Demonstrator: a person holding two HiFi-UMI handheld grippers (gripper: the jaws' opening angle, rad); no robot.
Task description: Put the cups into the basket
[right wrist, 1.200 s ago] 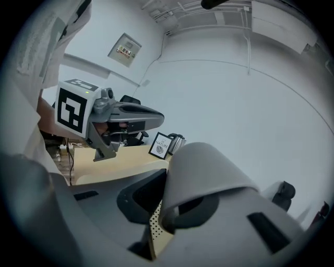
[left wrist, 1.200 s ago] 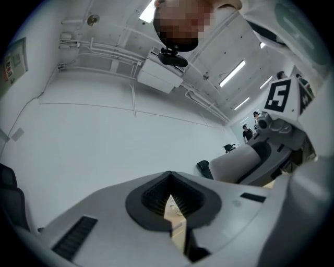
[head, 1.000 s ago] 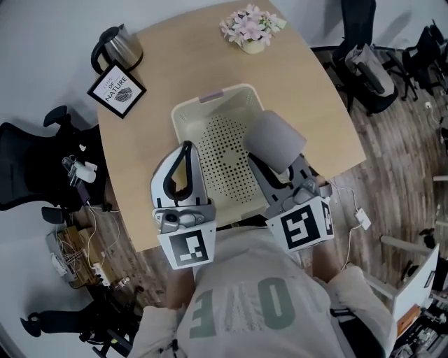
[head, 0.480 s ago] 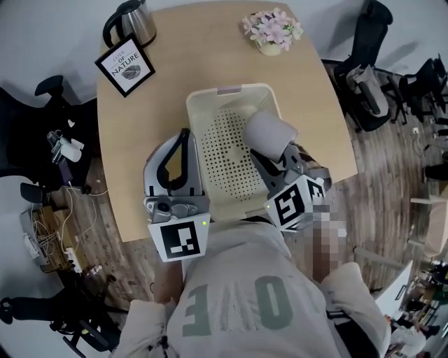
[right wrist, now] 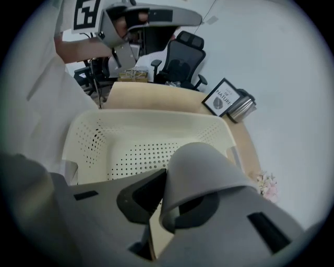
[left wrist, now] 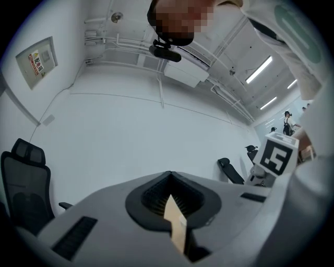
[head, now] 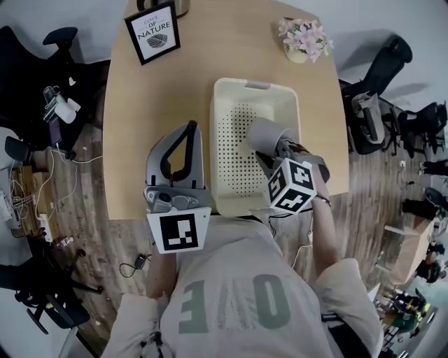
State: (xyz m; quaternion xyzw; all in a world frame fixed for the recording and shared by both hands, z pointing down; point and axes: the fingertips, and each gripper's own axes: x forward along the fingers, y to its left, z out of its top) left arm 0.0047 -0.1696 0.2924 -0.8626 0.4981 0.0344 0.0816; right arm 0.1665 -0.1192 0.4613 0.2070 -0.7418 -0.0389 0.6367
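A cream perforated basket (head: 231,105) stands on the wooden table (head: 140,126). My right gripper (head: 274,148) is shut on a grey cup (head: 268,133) and holds it over the basket's right half, mouth toward the gripper. In the right gripper view the grey cup (right wrist: 201,169) sits between the jaws of the right gripper (right wrist: 172,182), above the basket (right wrist: 151,130), which holds nothing that I can see. My left gripper (head: 189,129) hovers left of the basket, jaws together and empty. From the left gripper view, the left gripper (left wrist: 169,177) points up at a white wall.
A framed sign (head: 152,31) and a kettle (head: 164,5) stand at the table's far left, a flower pot (head: 304,38) at its far right. Office chairs (head: 381,105) surround the table. Cables and clutter (head: 28,210) lie on the floor to the left.
The right gripper has carried the grey cup lower and farther over the basket. The left gripper keeps its place beside the basket. The head view has shifted.
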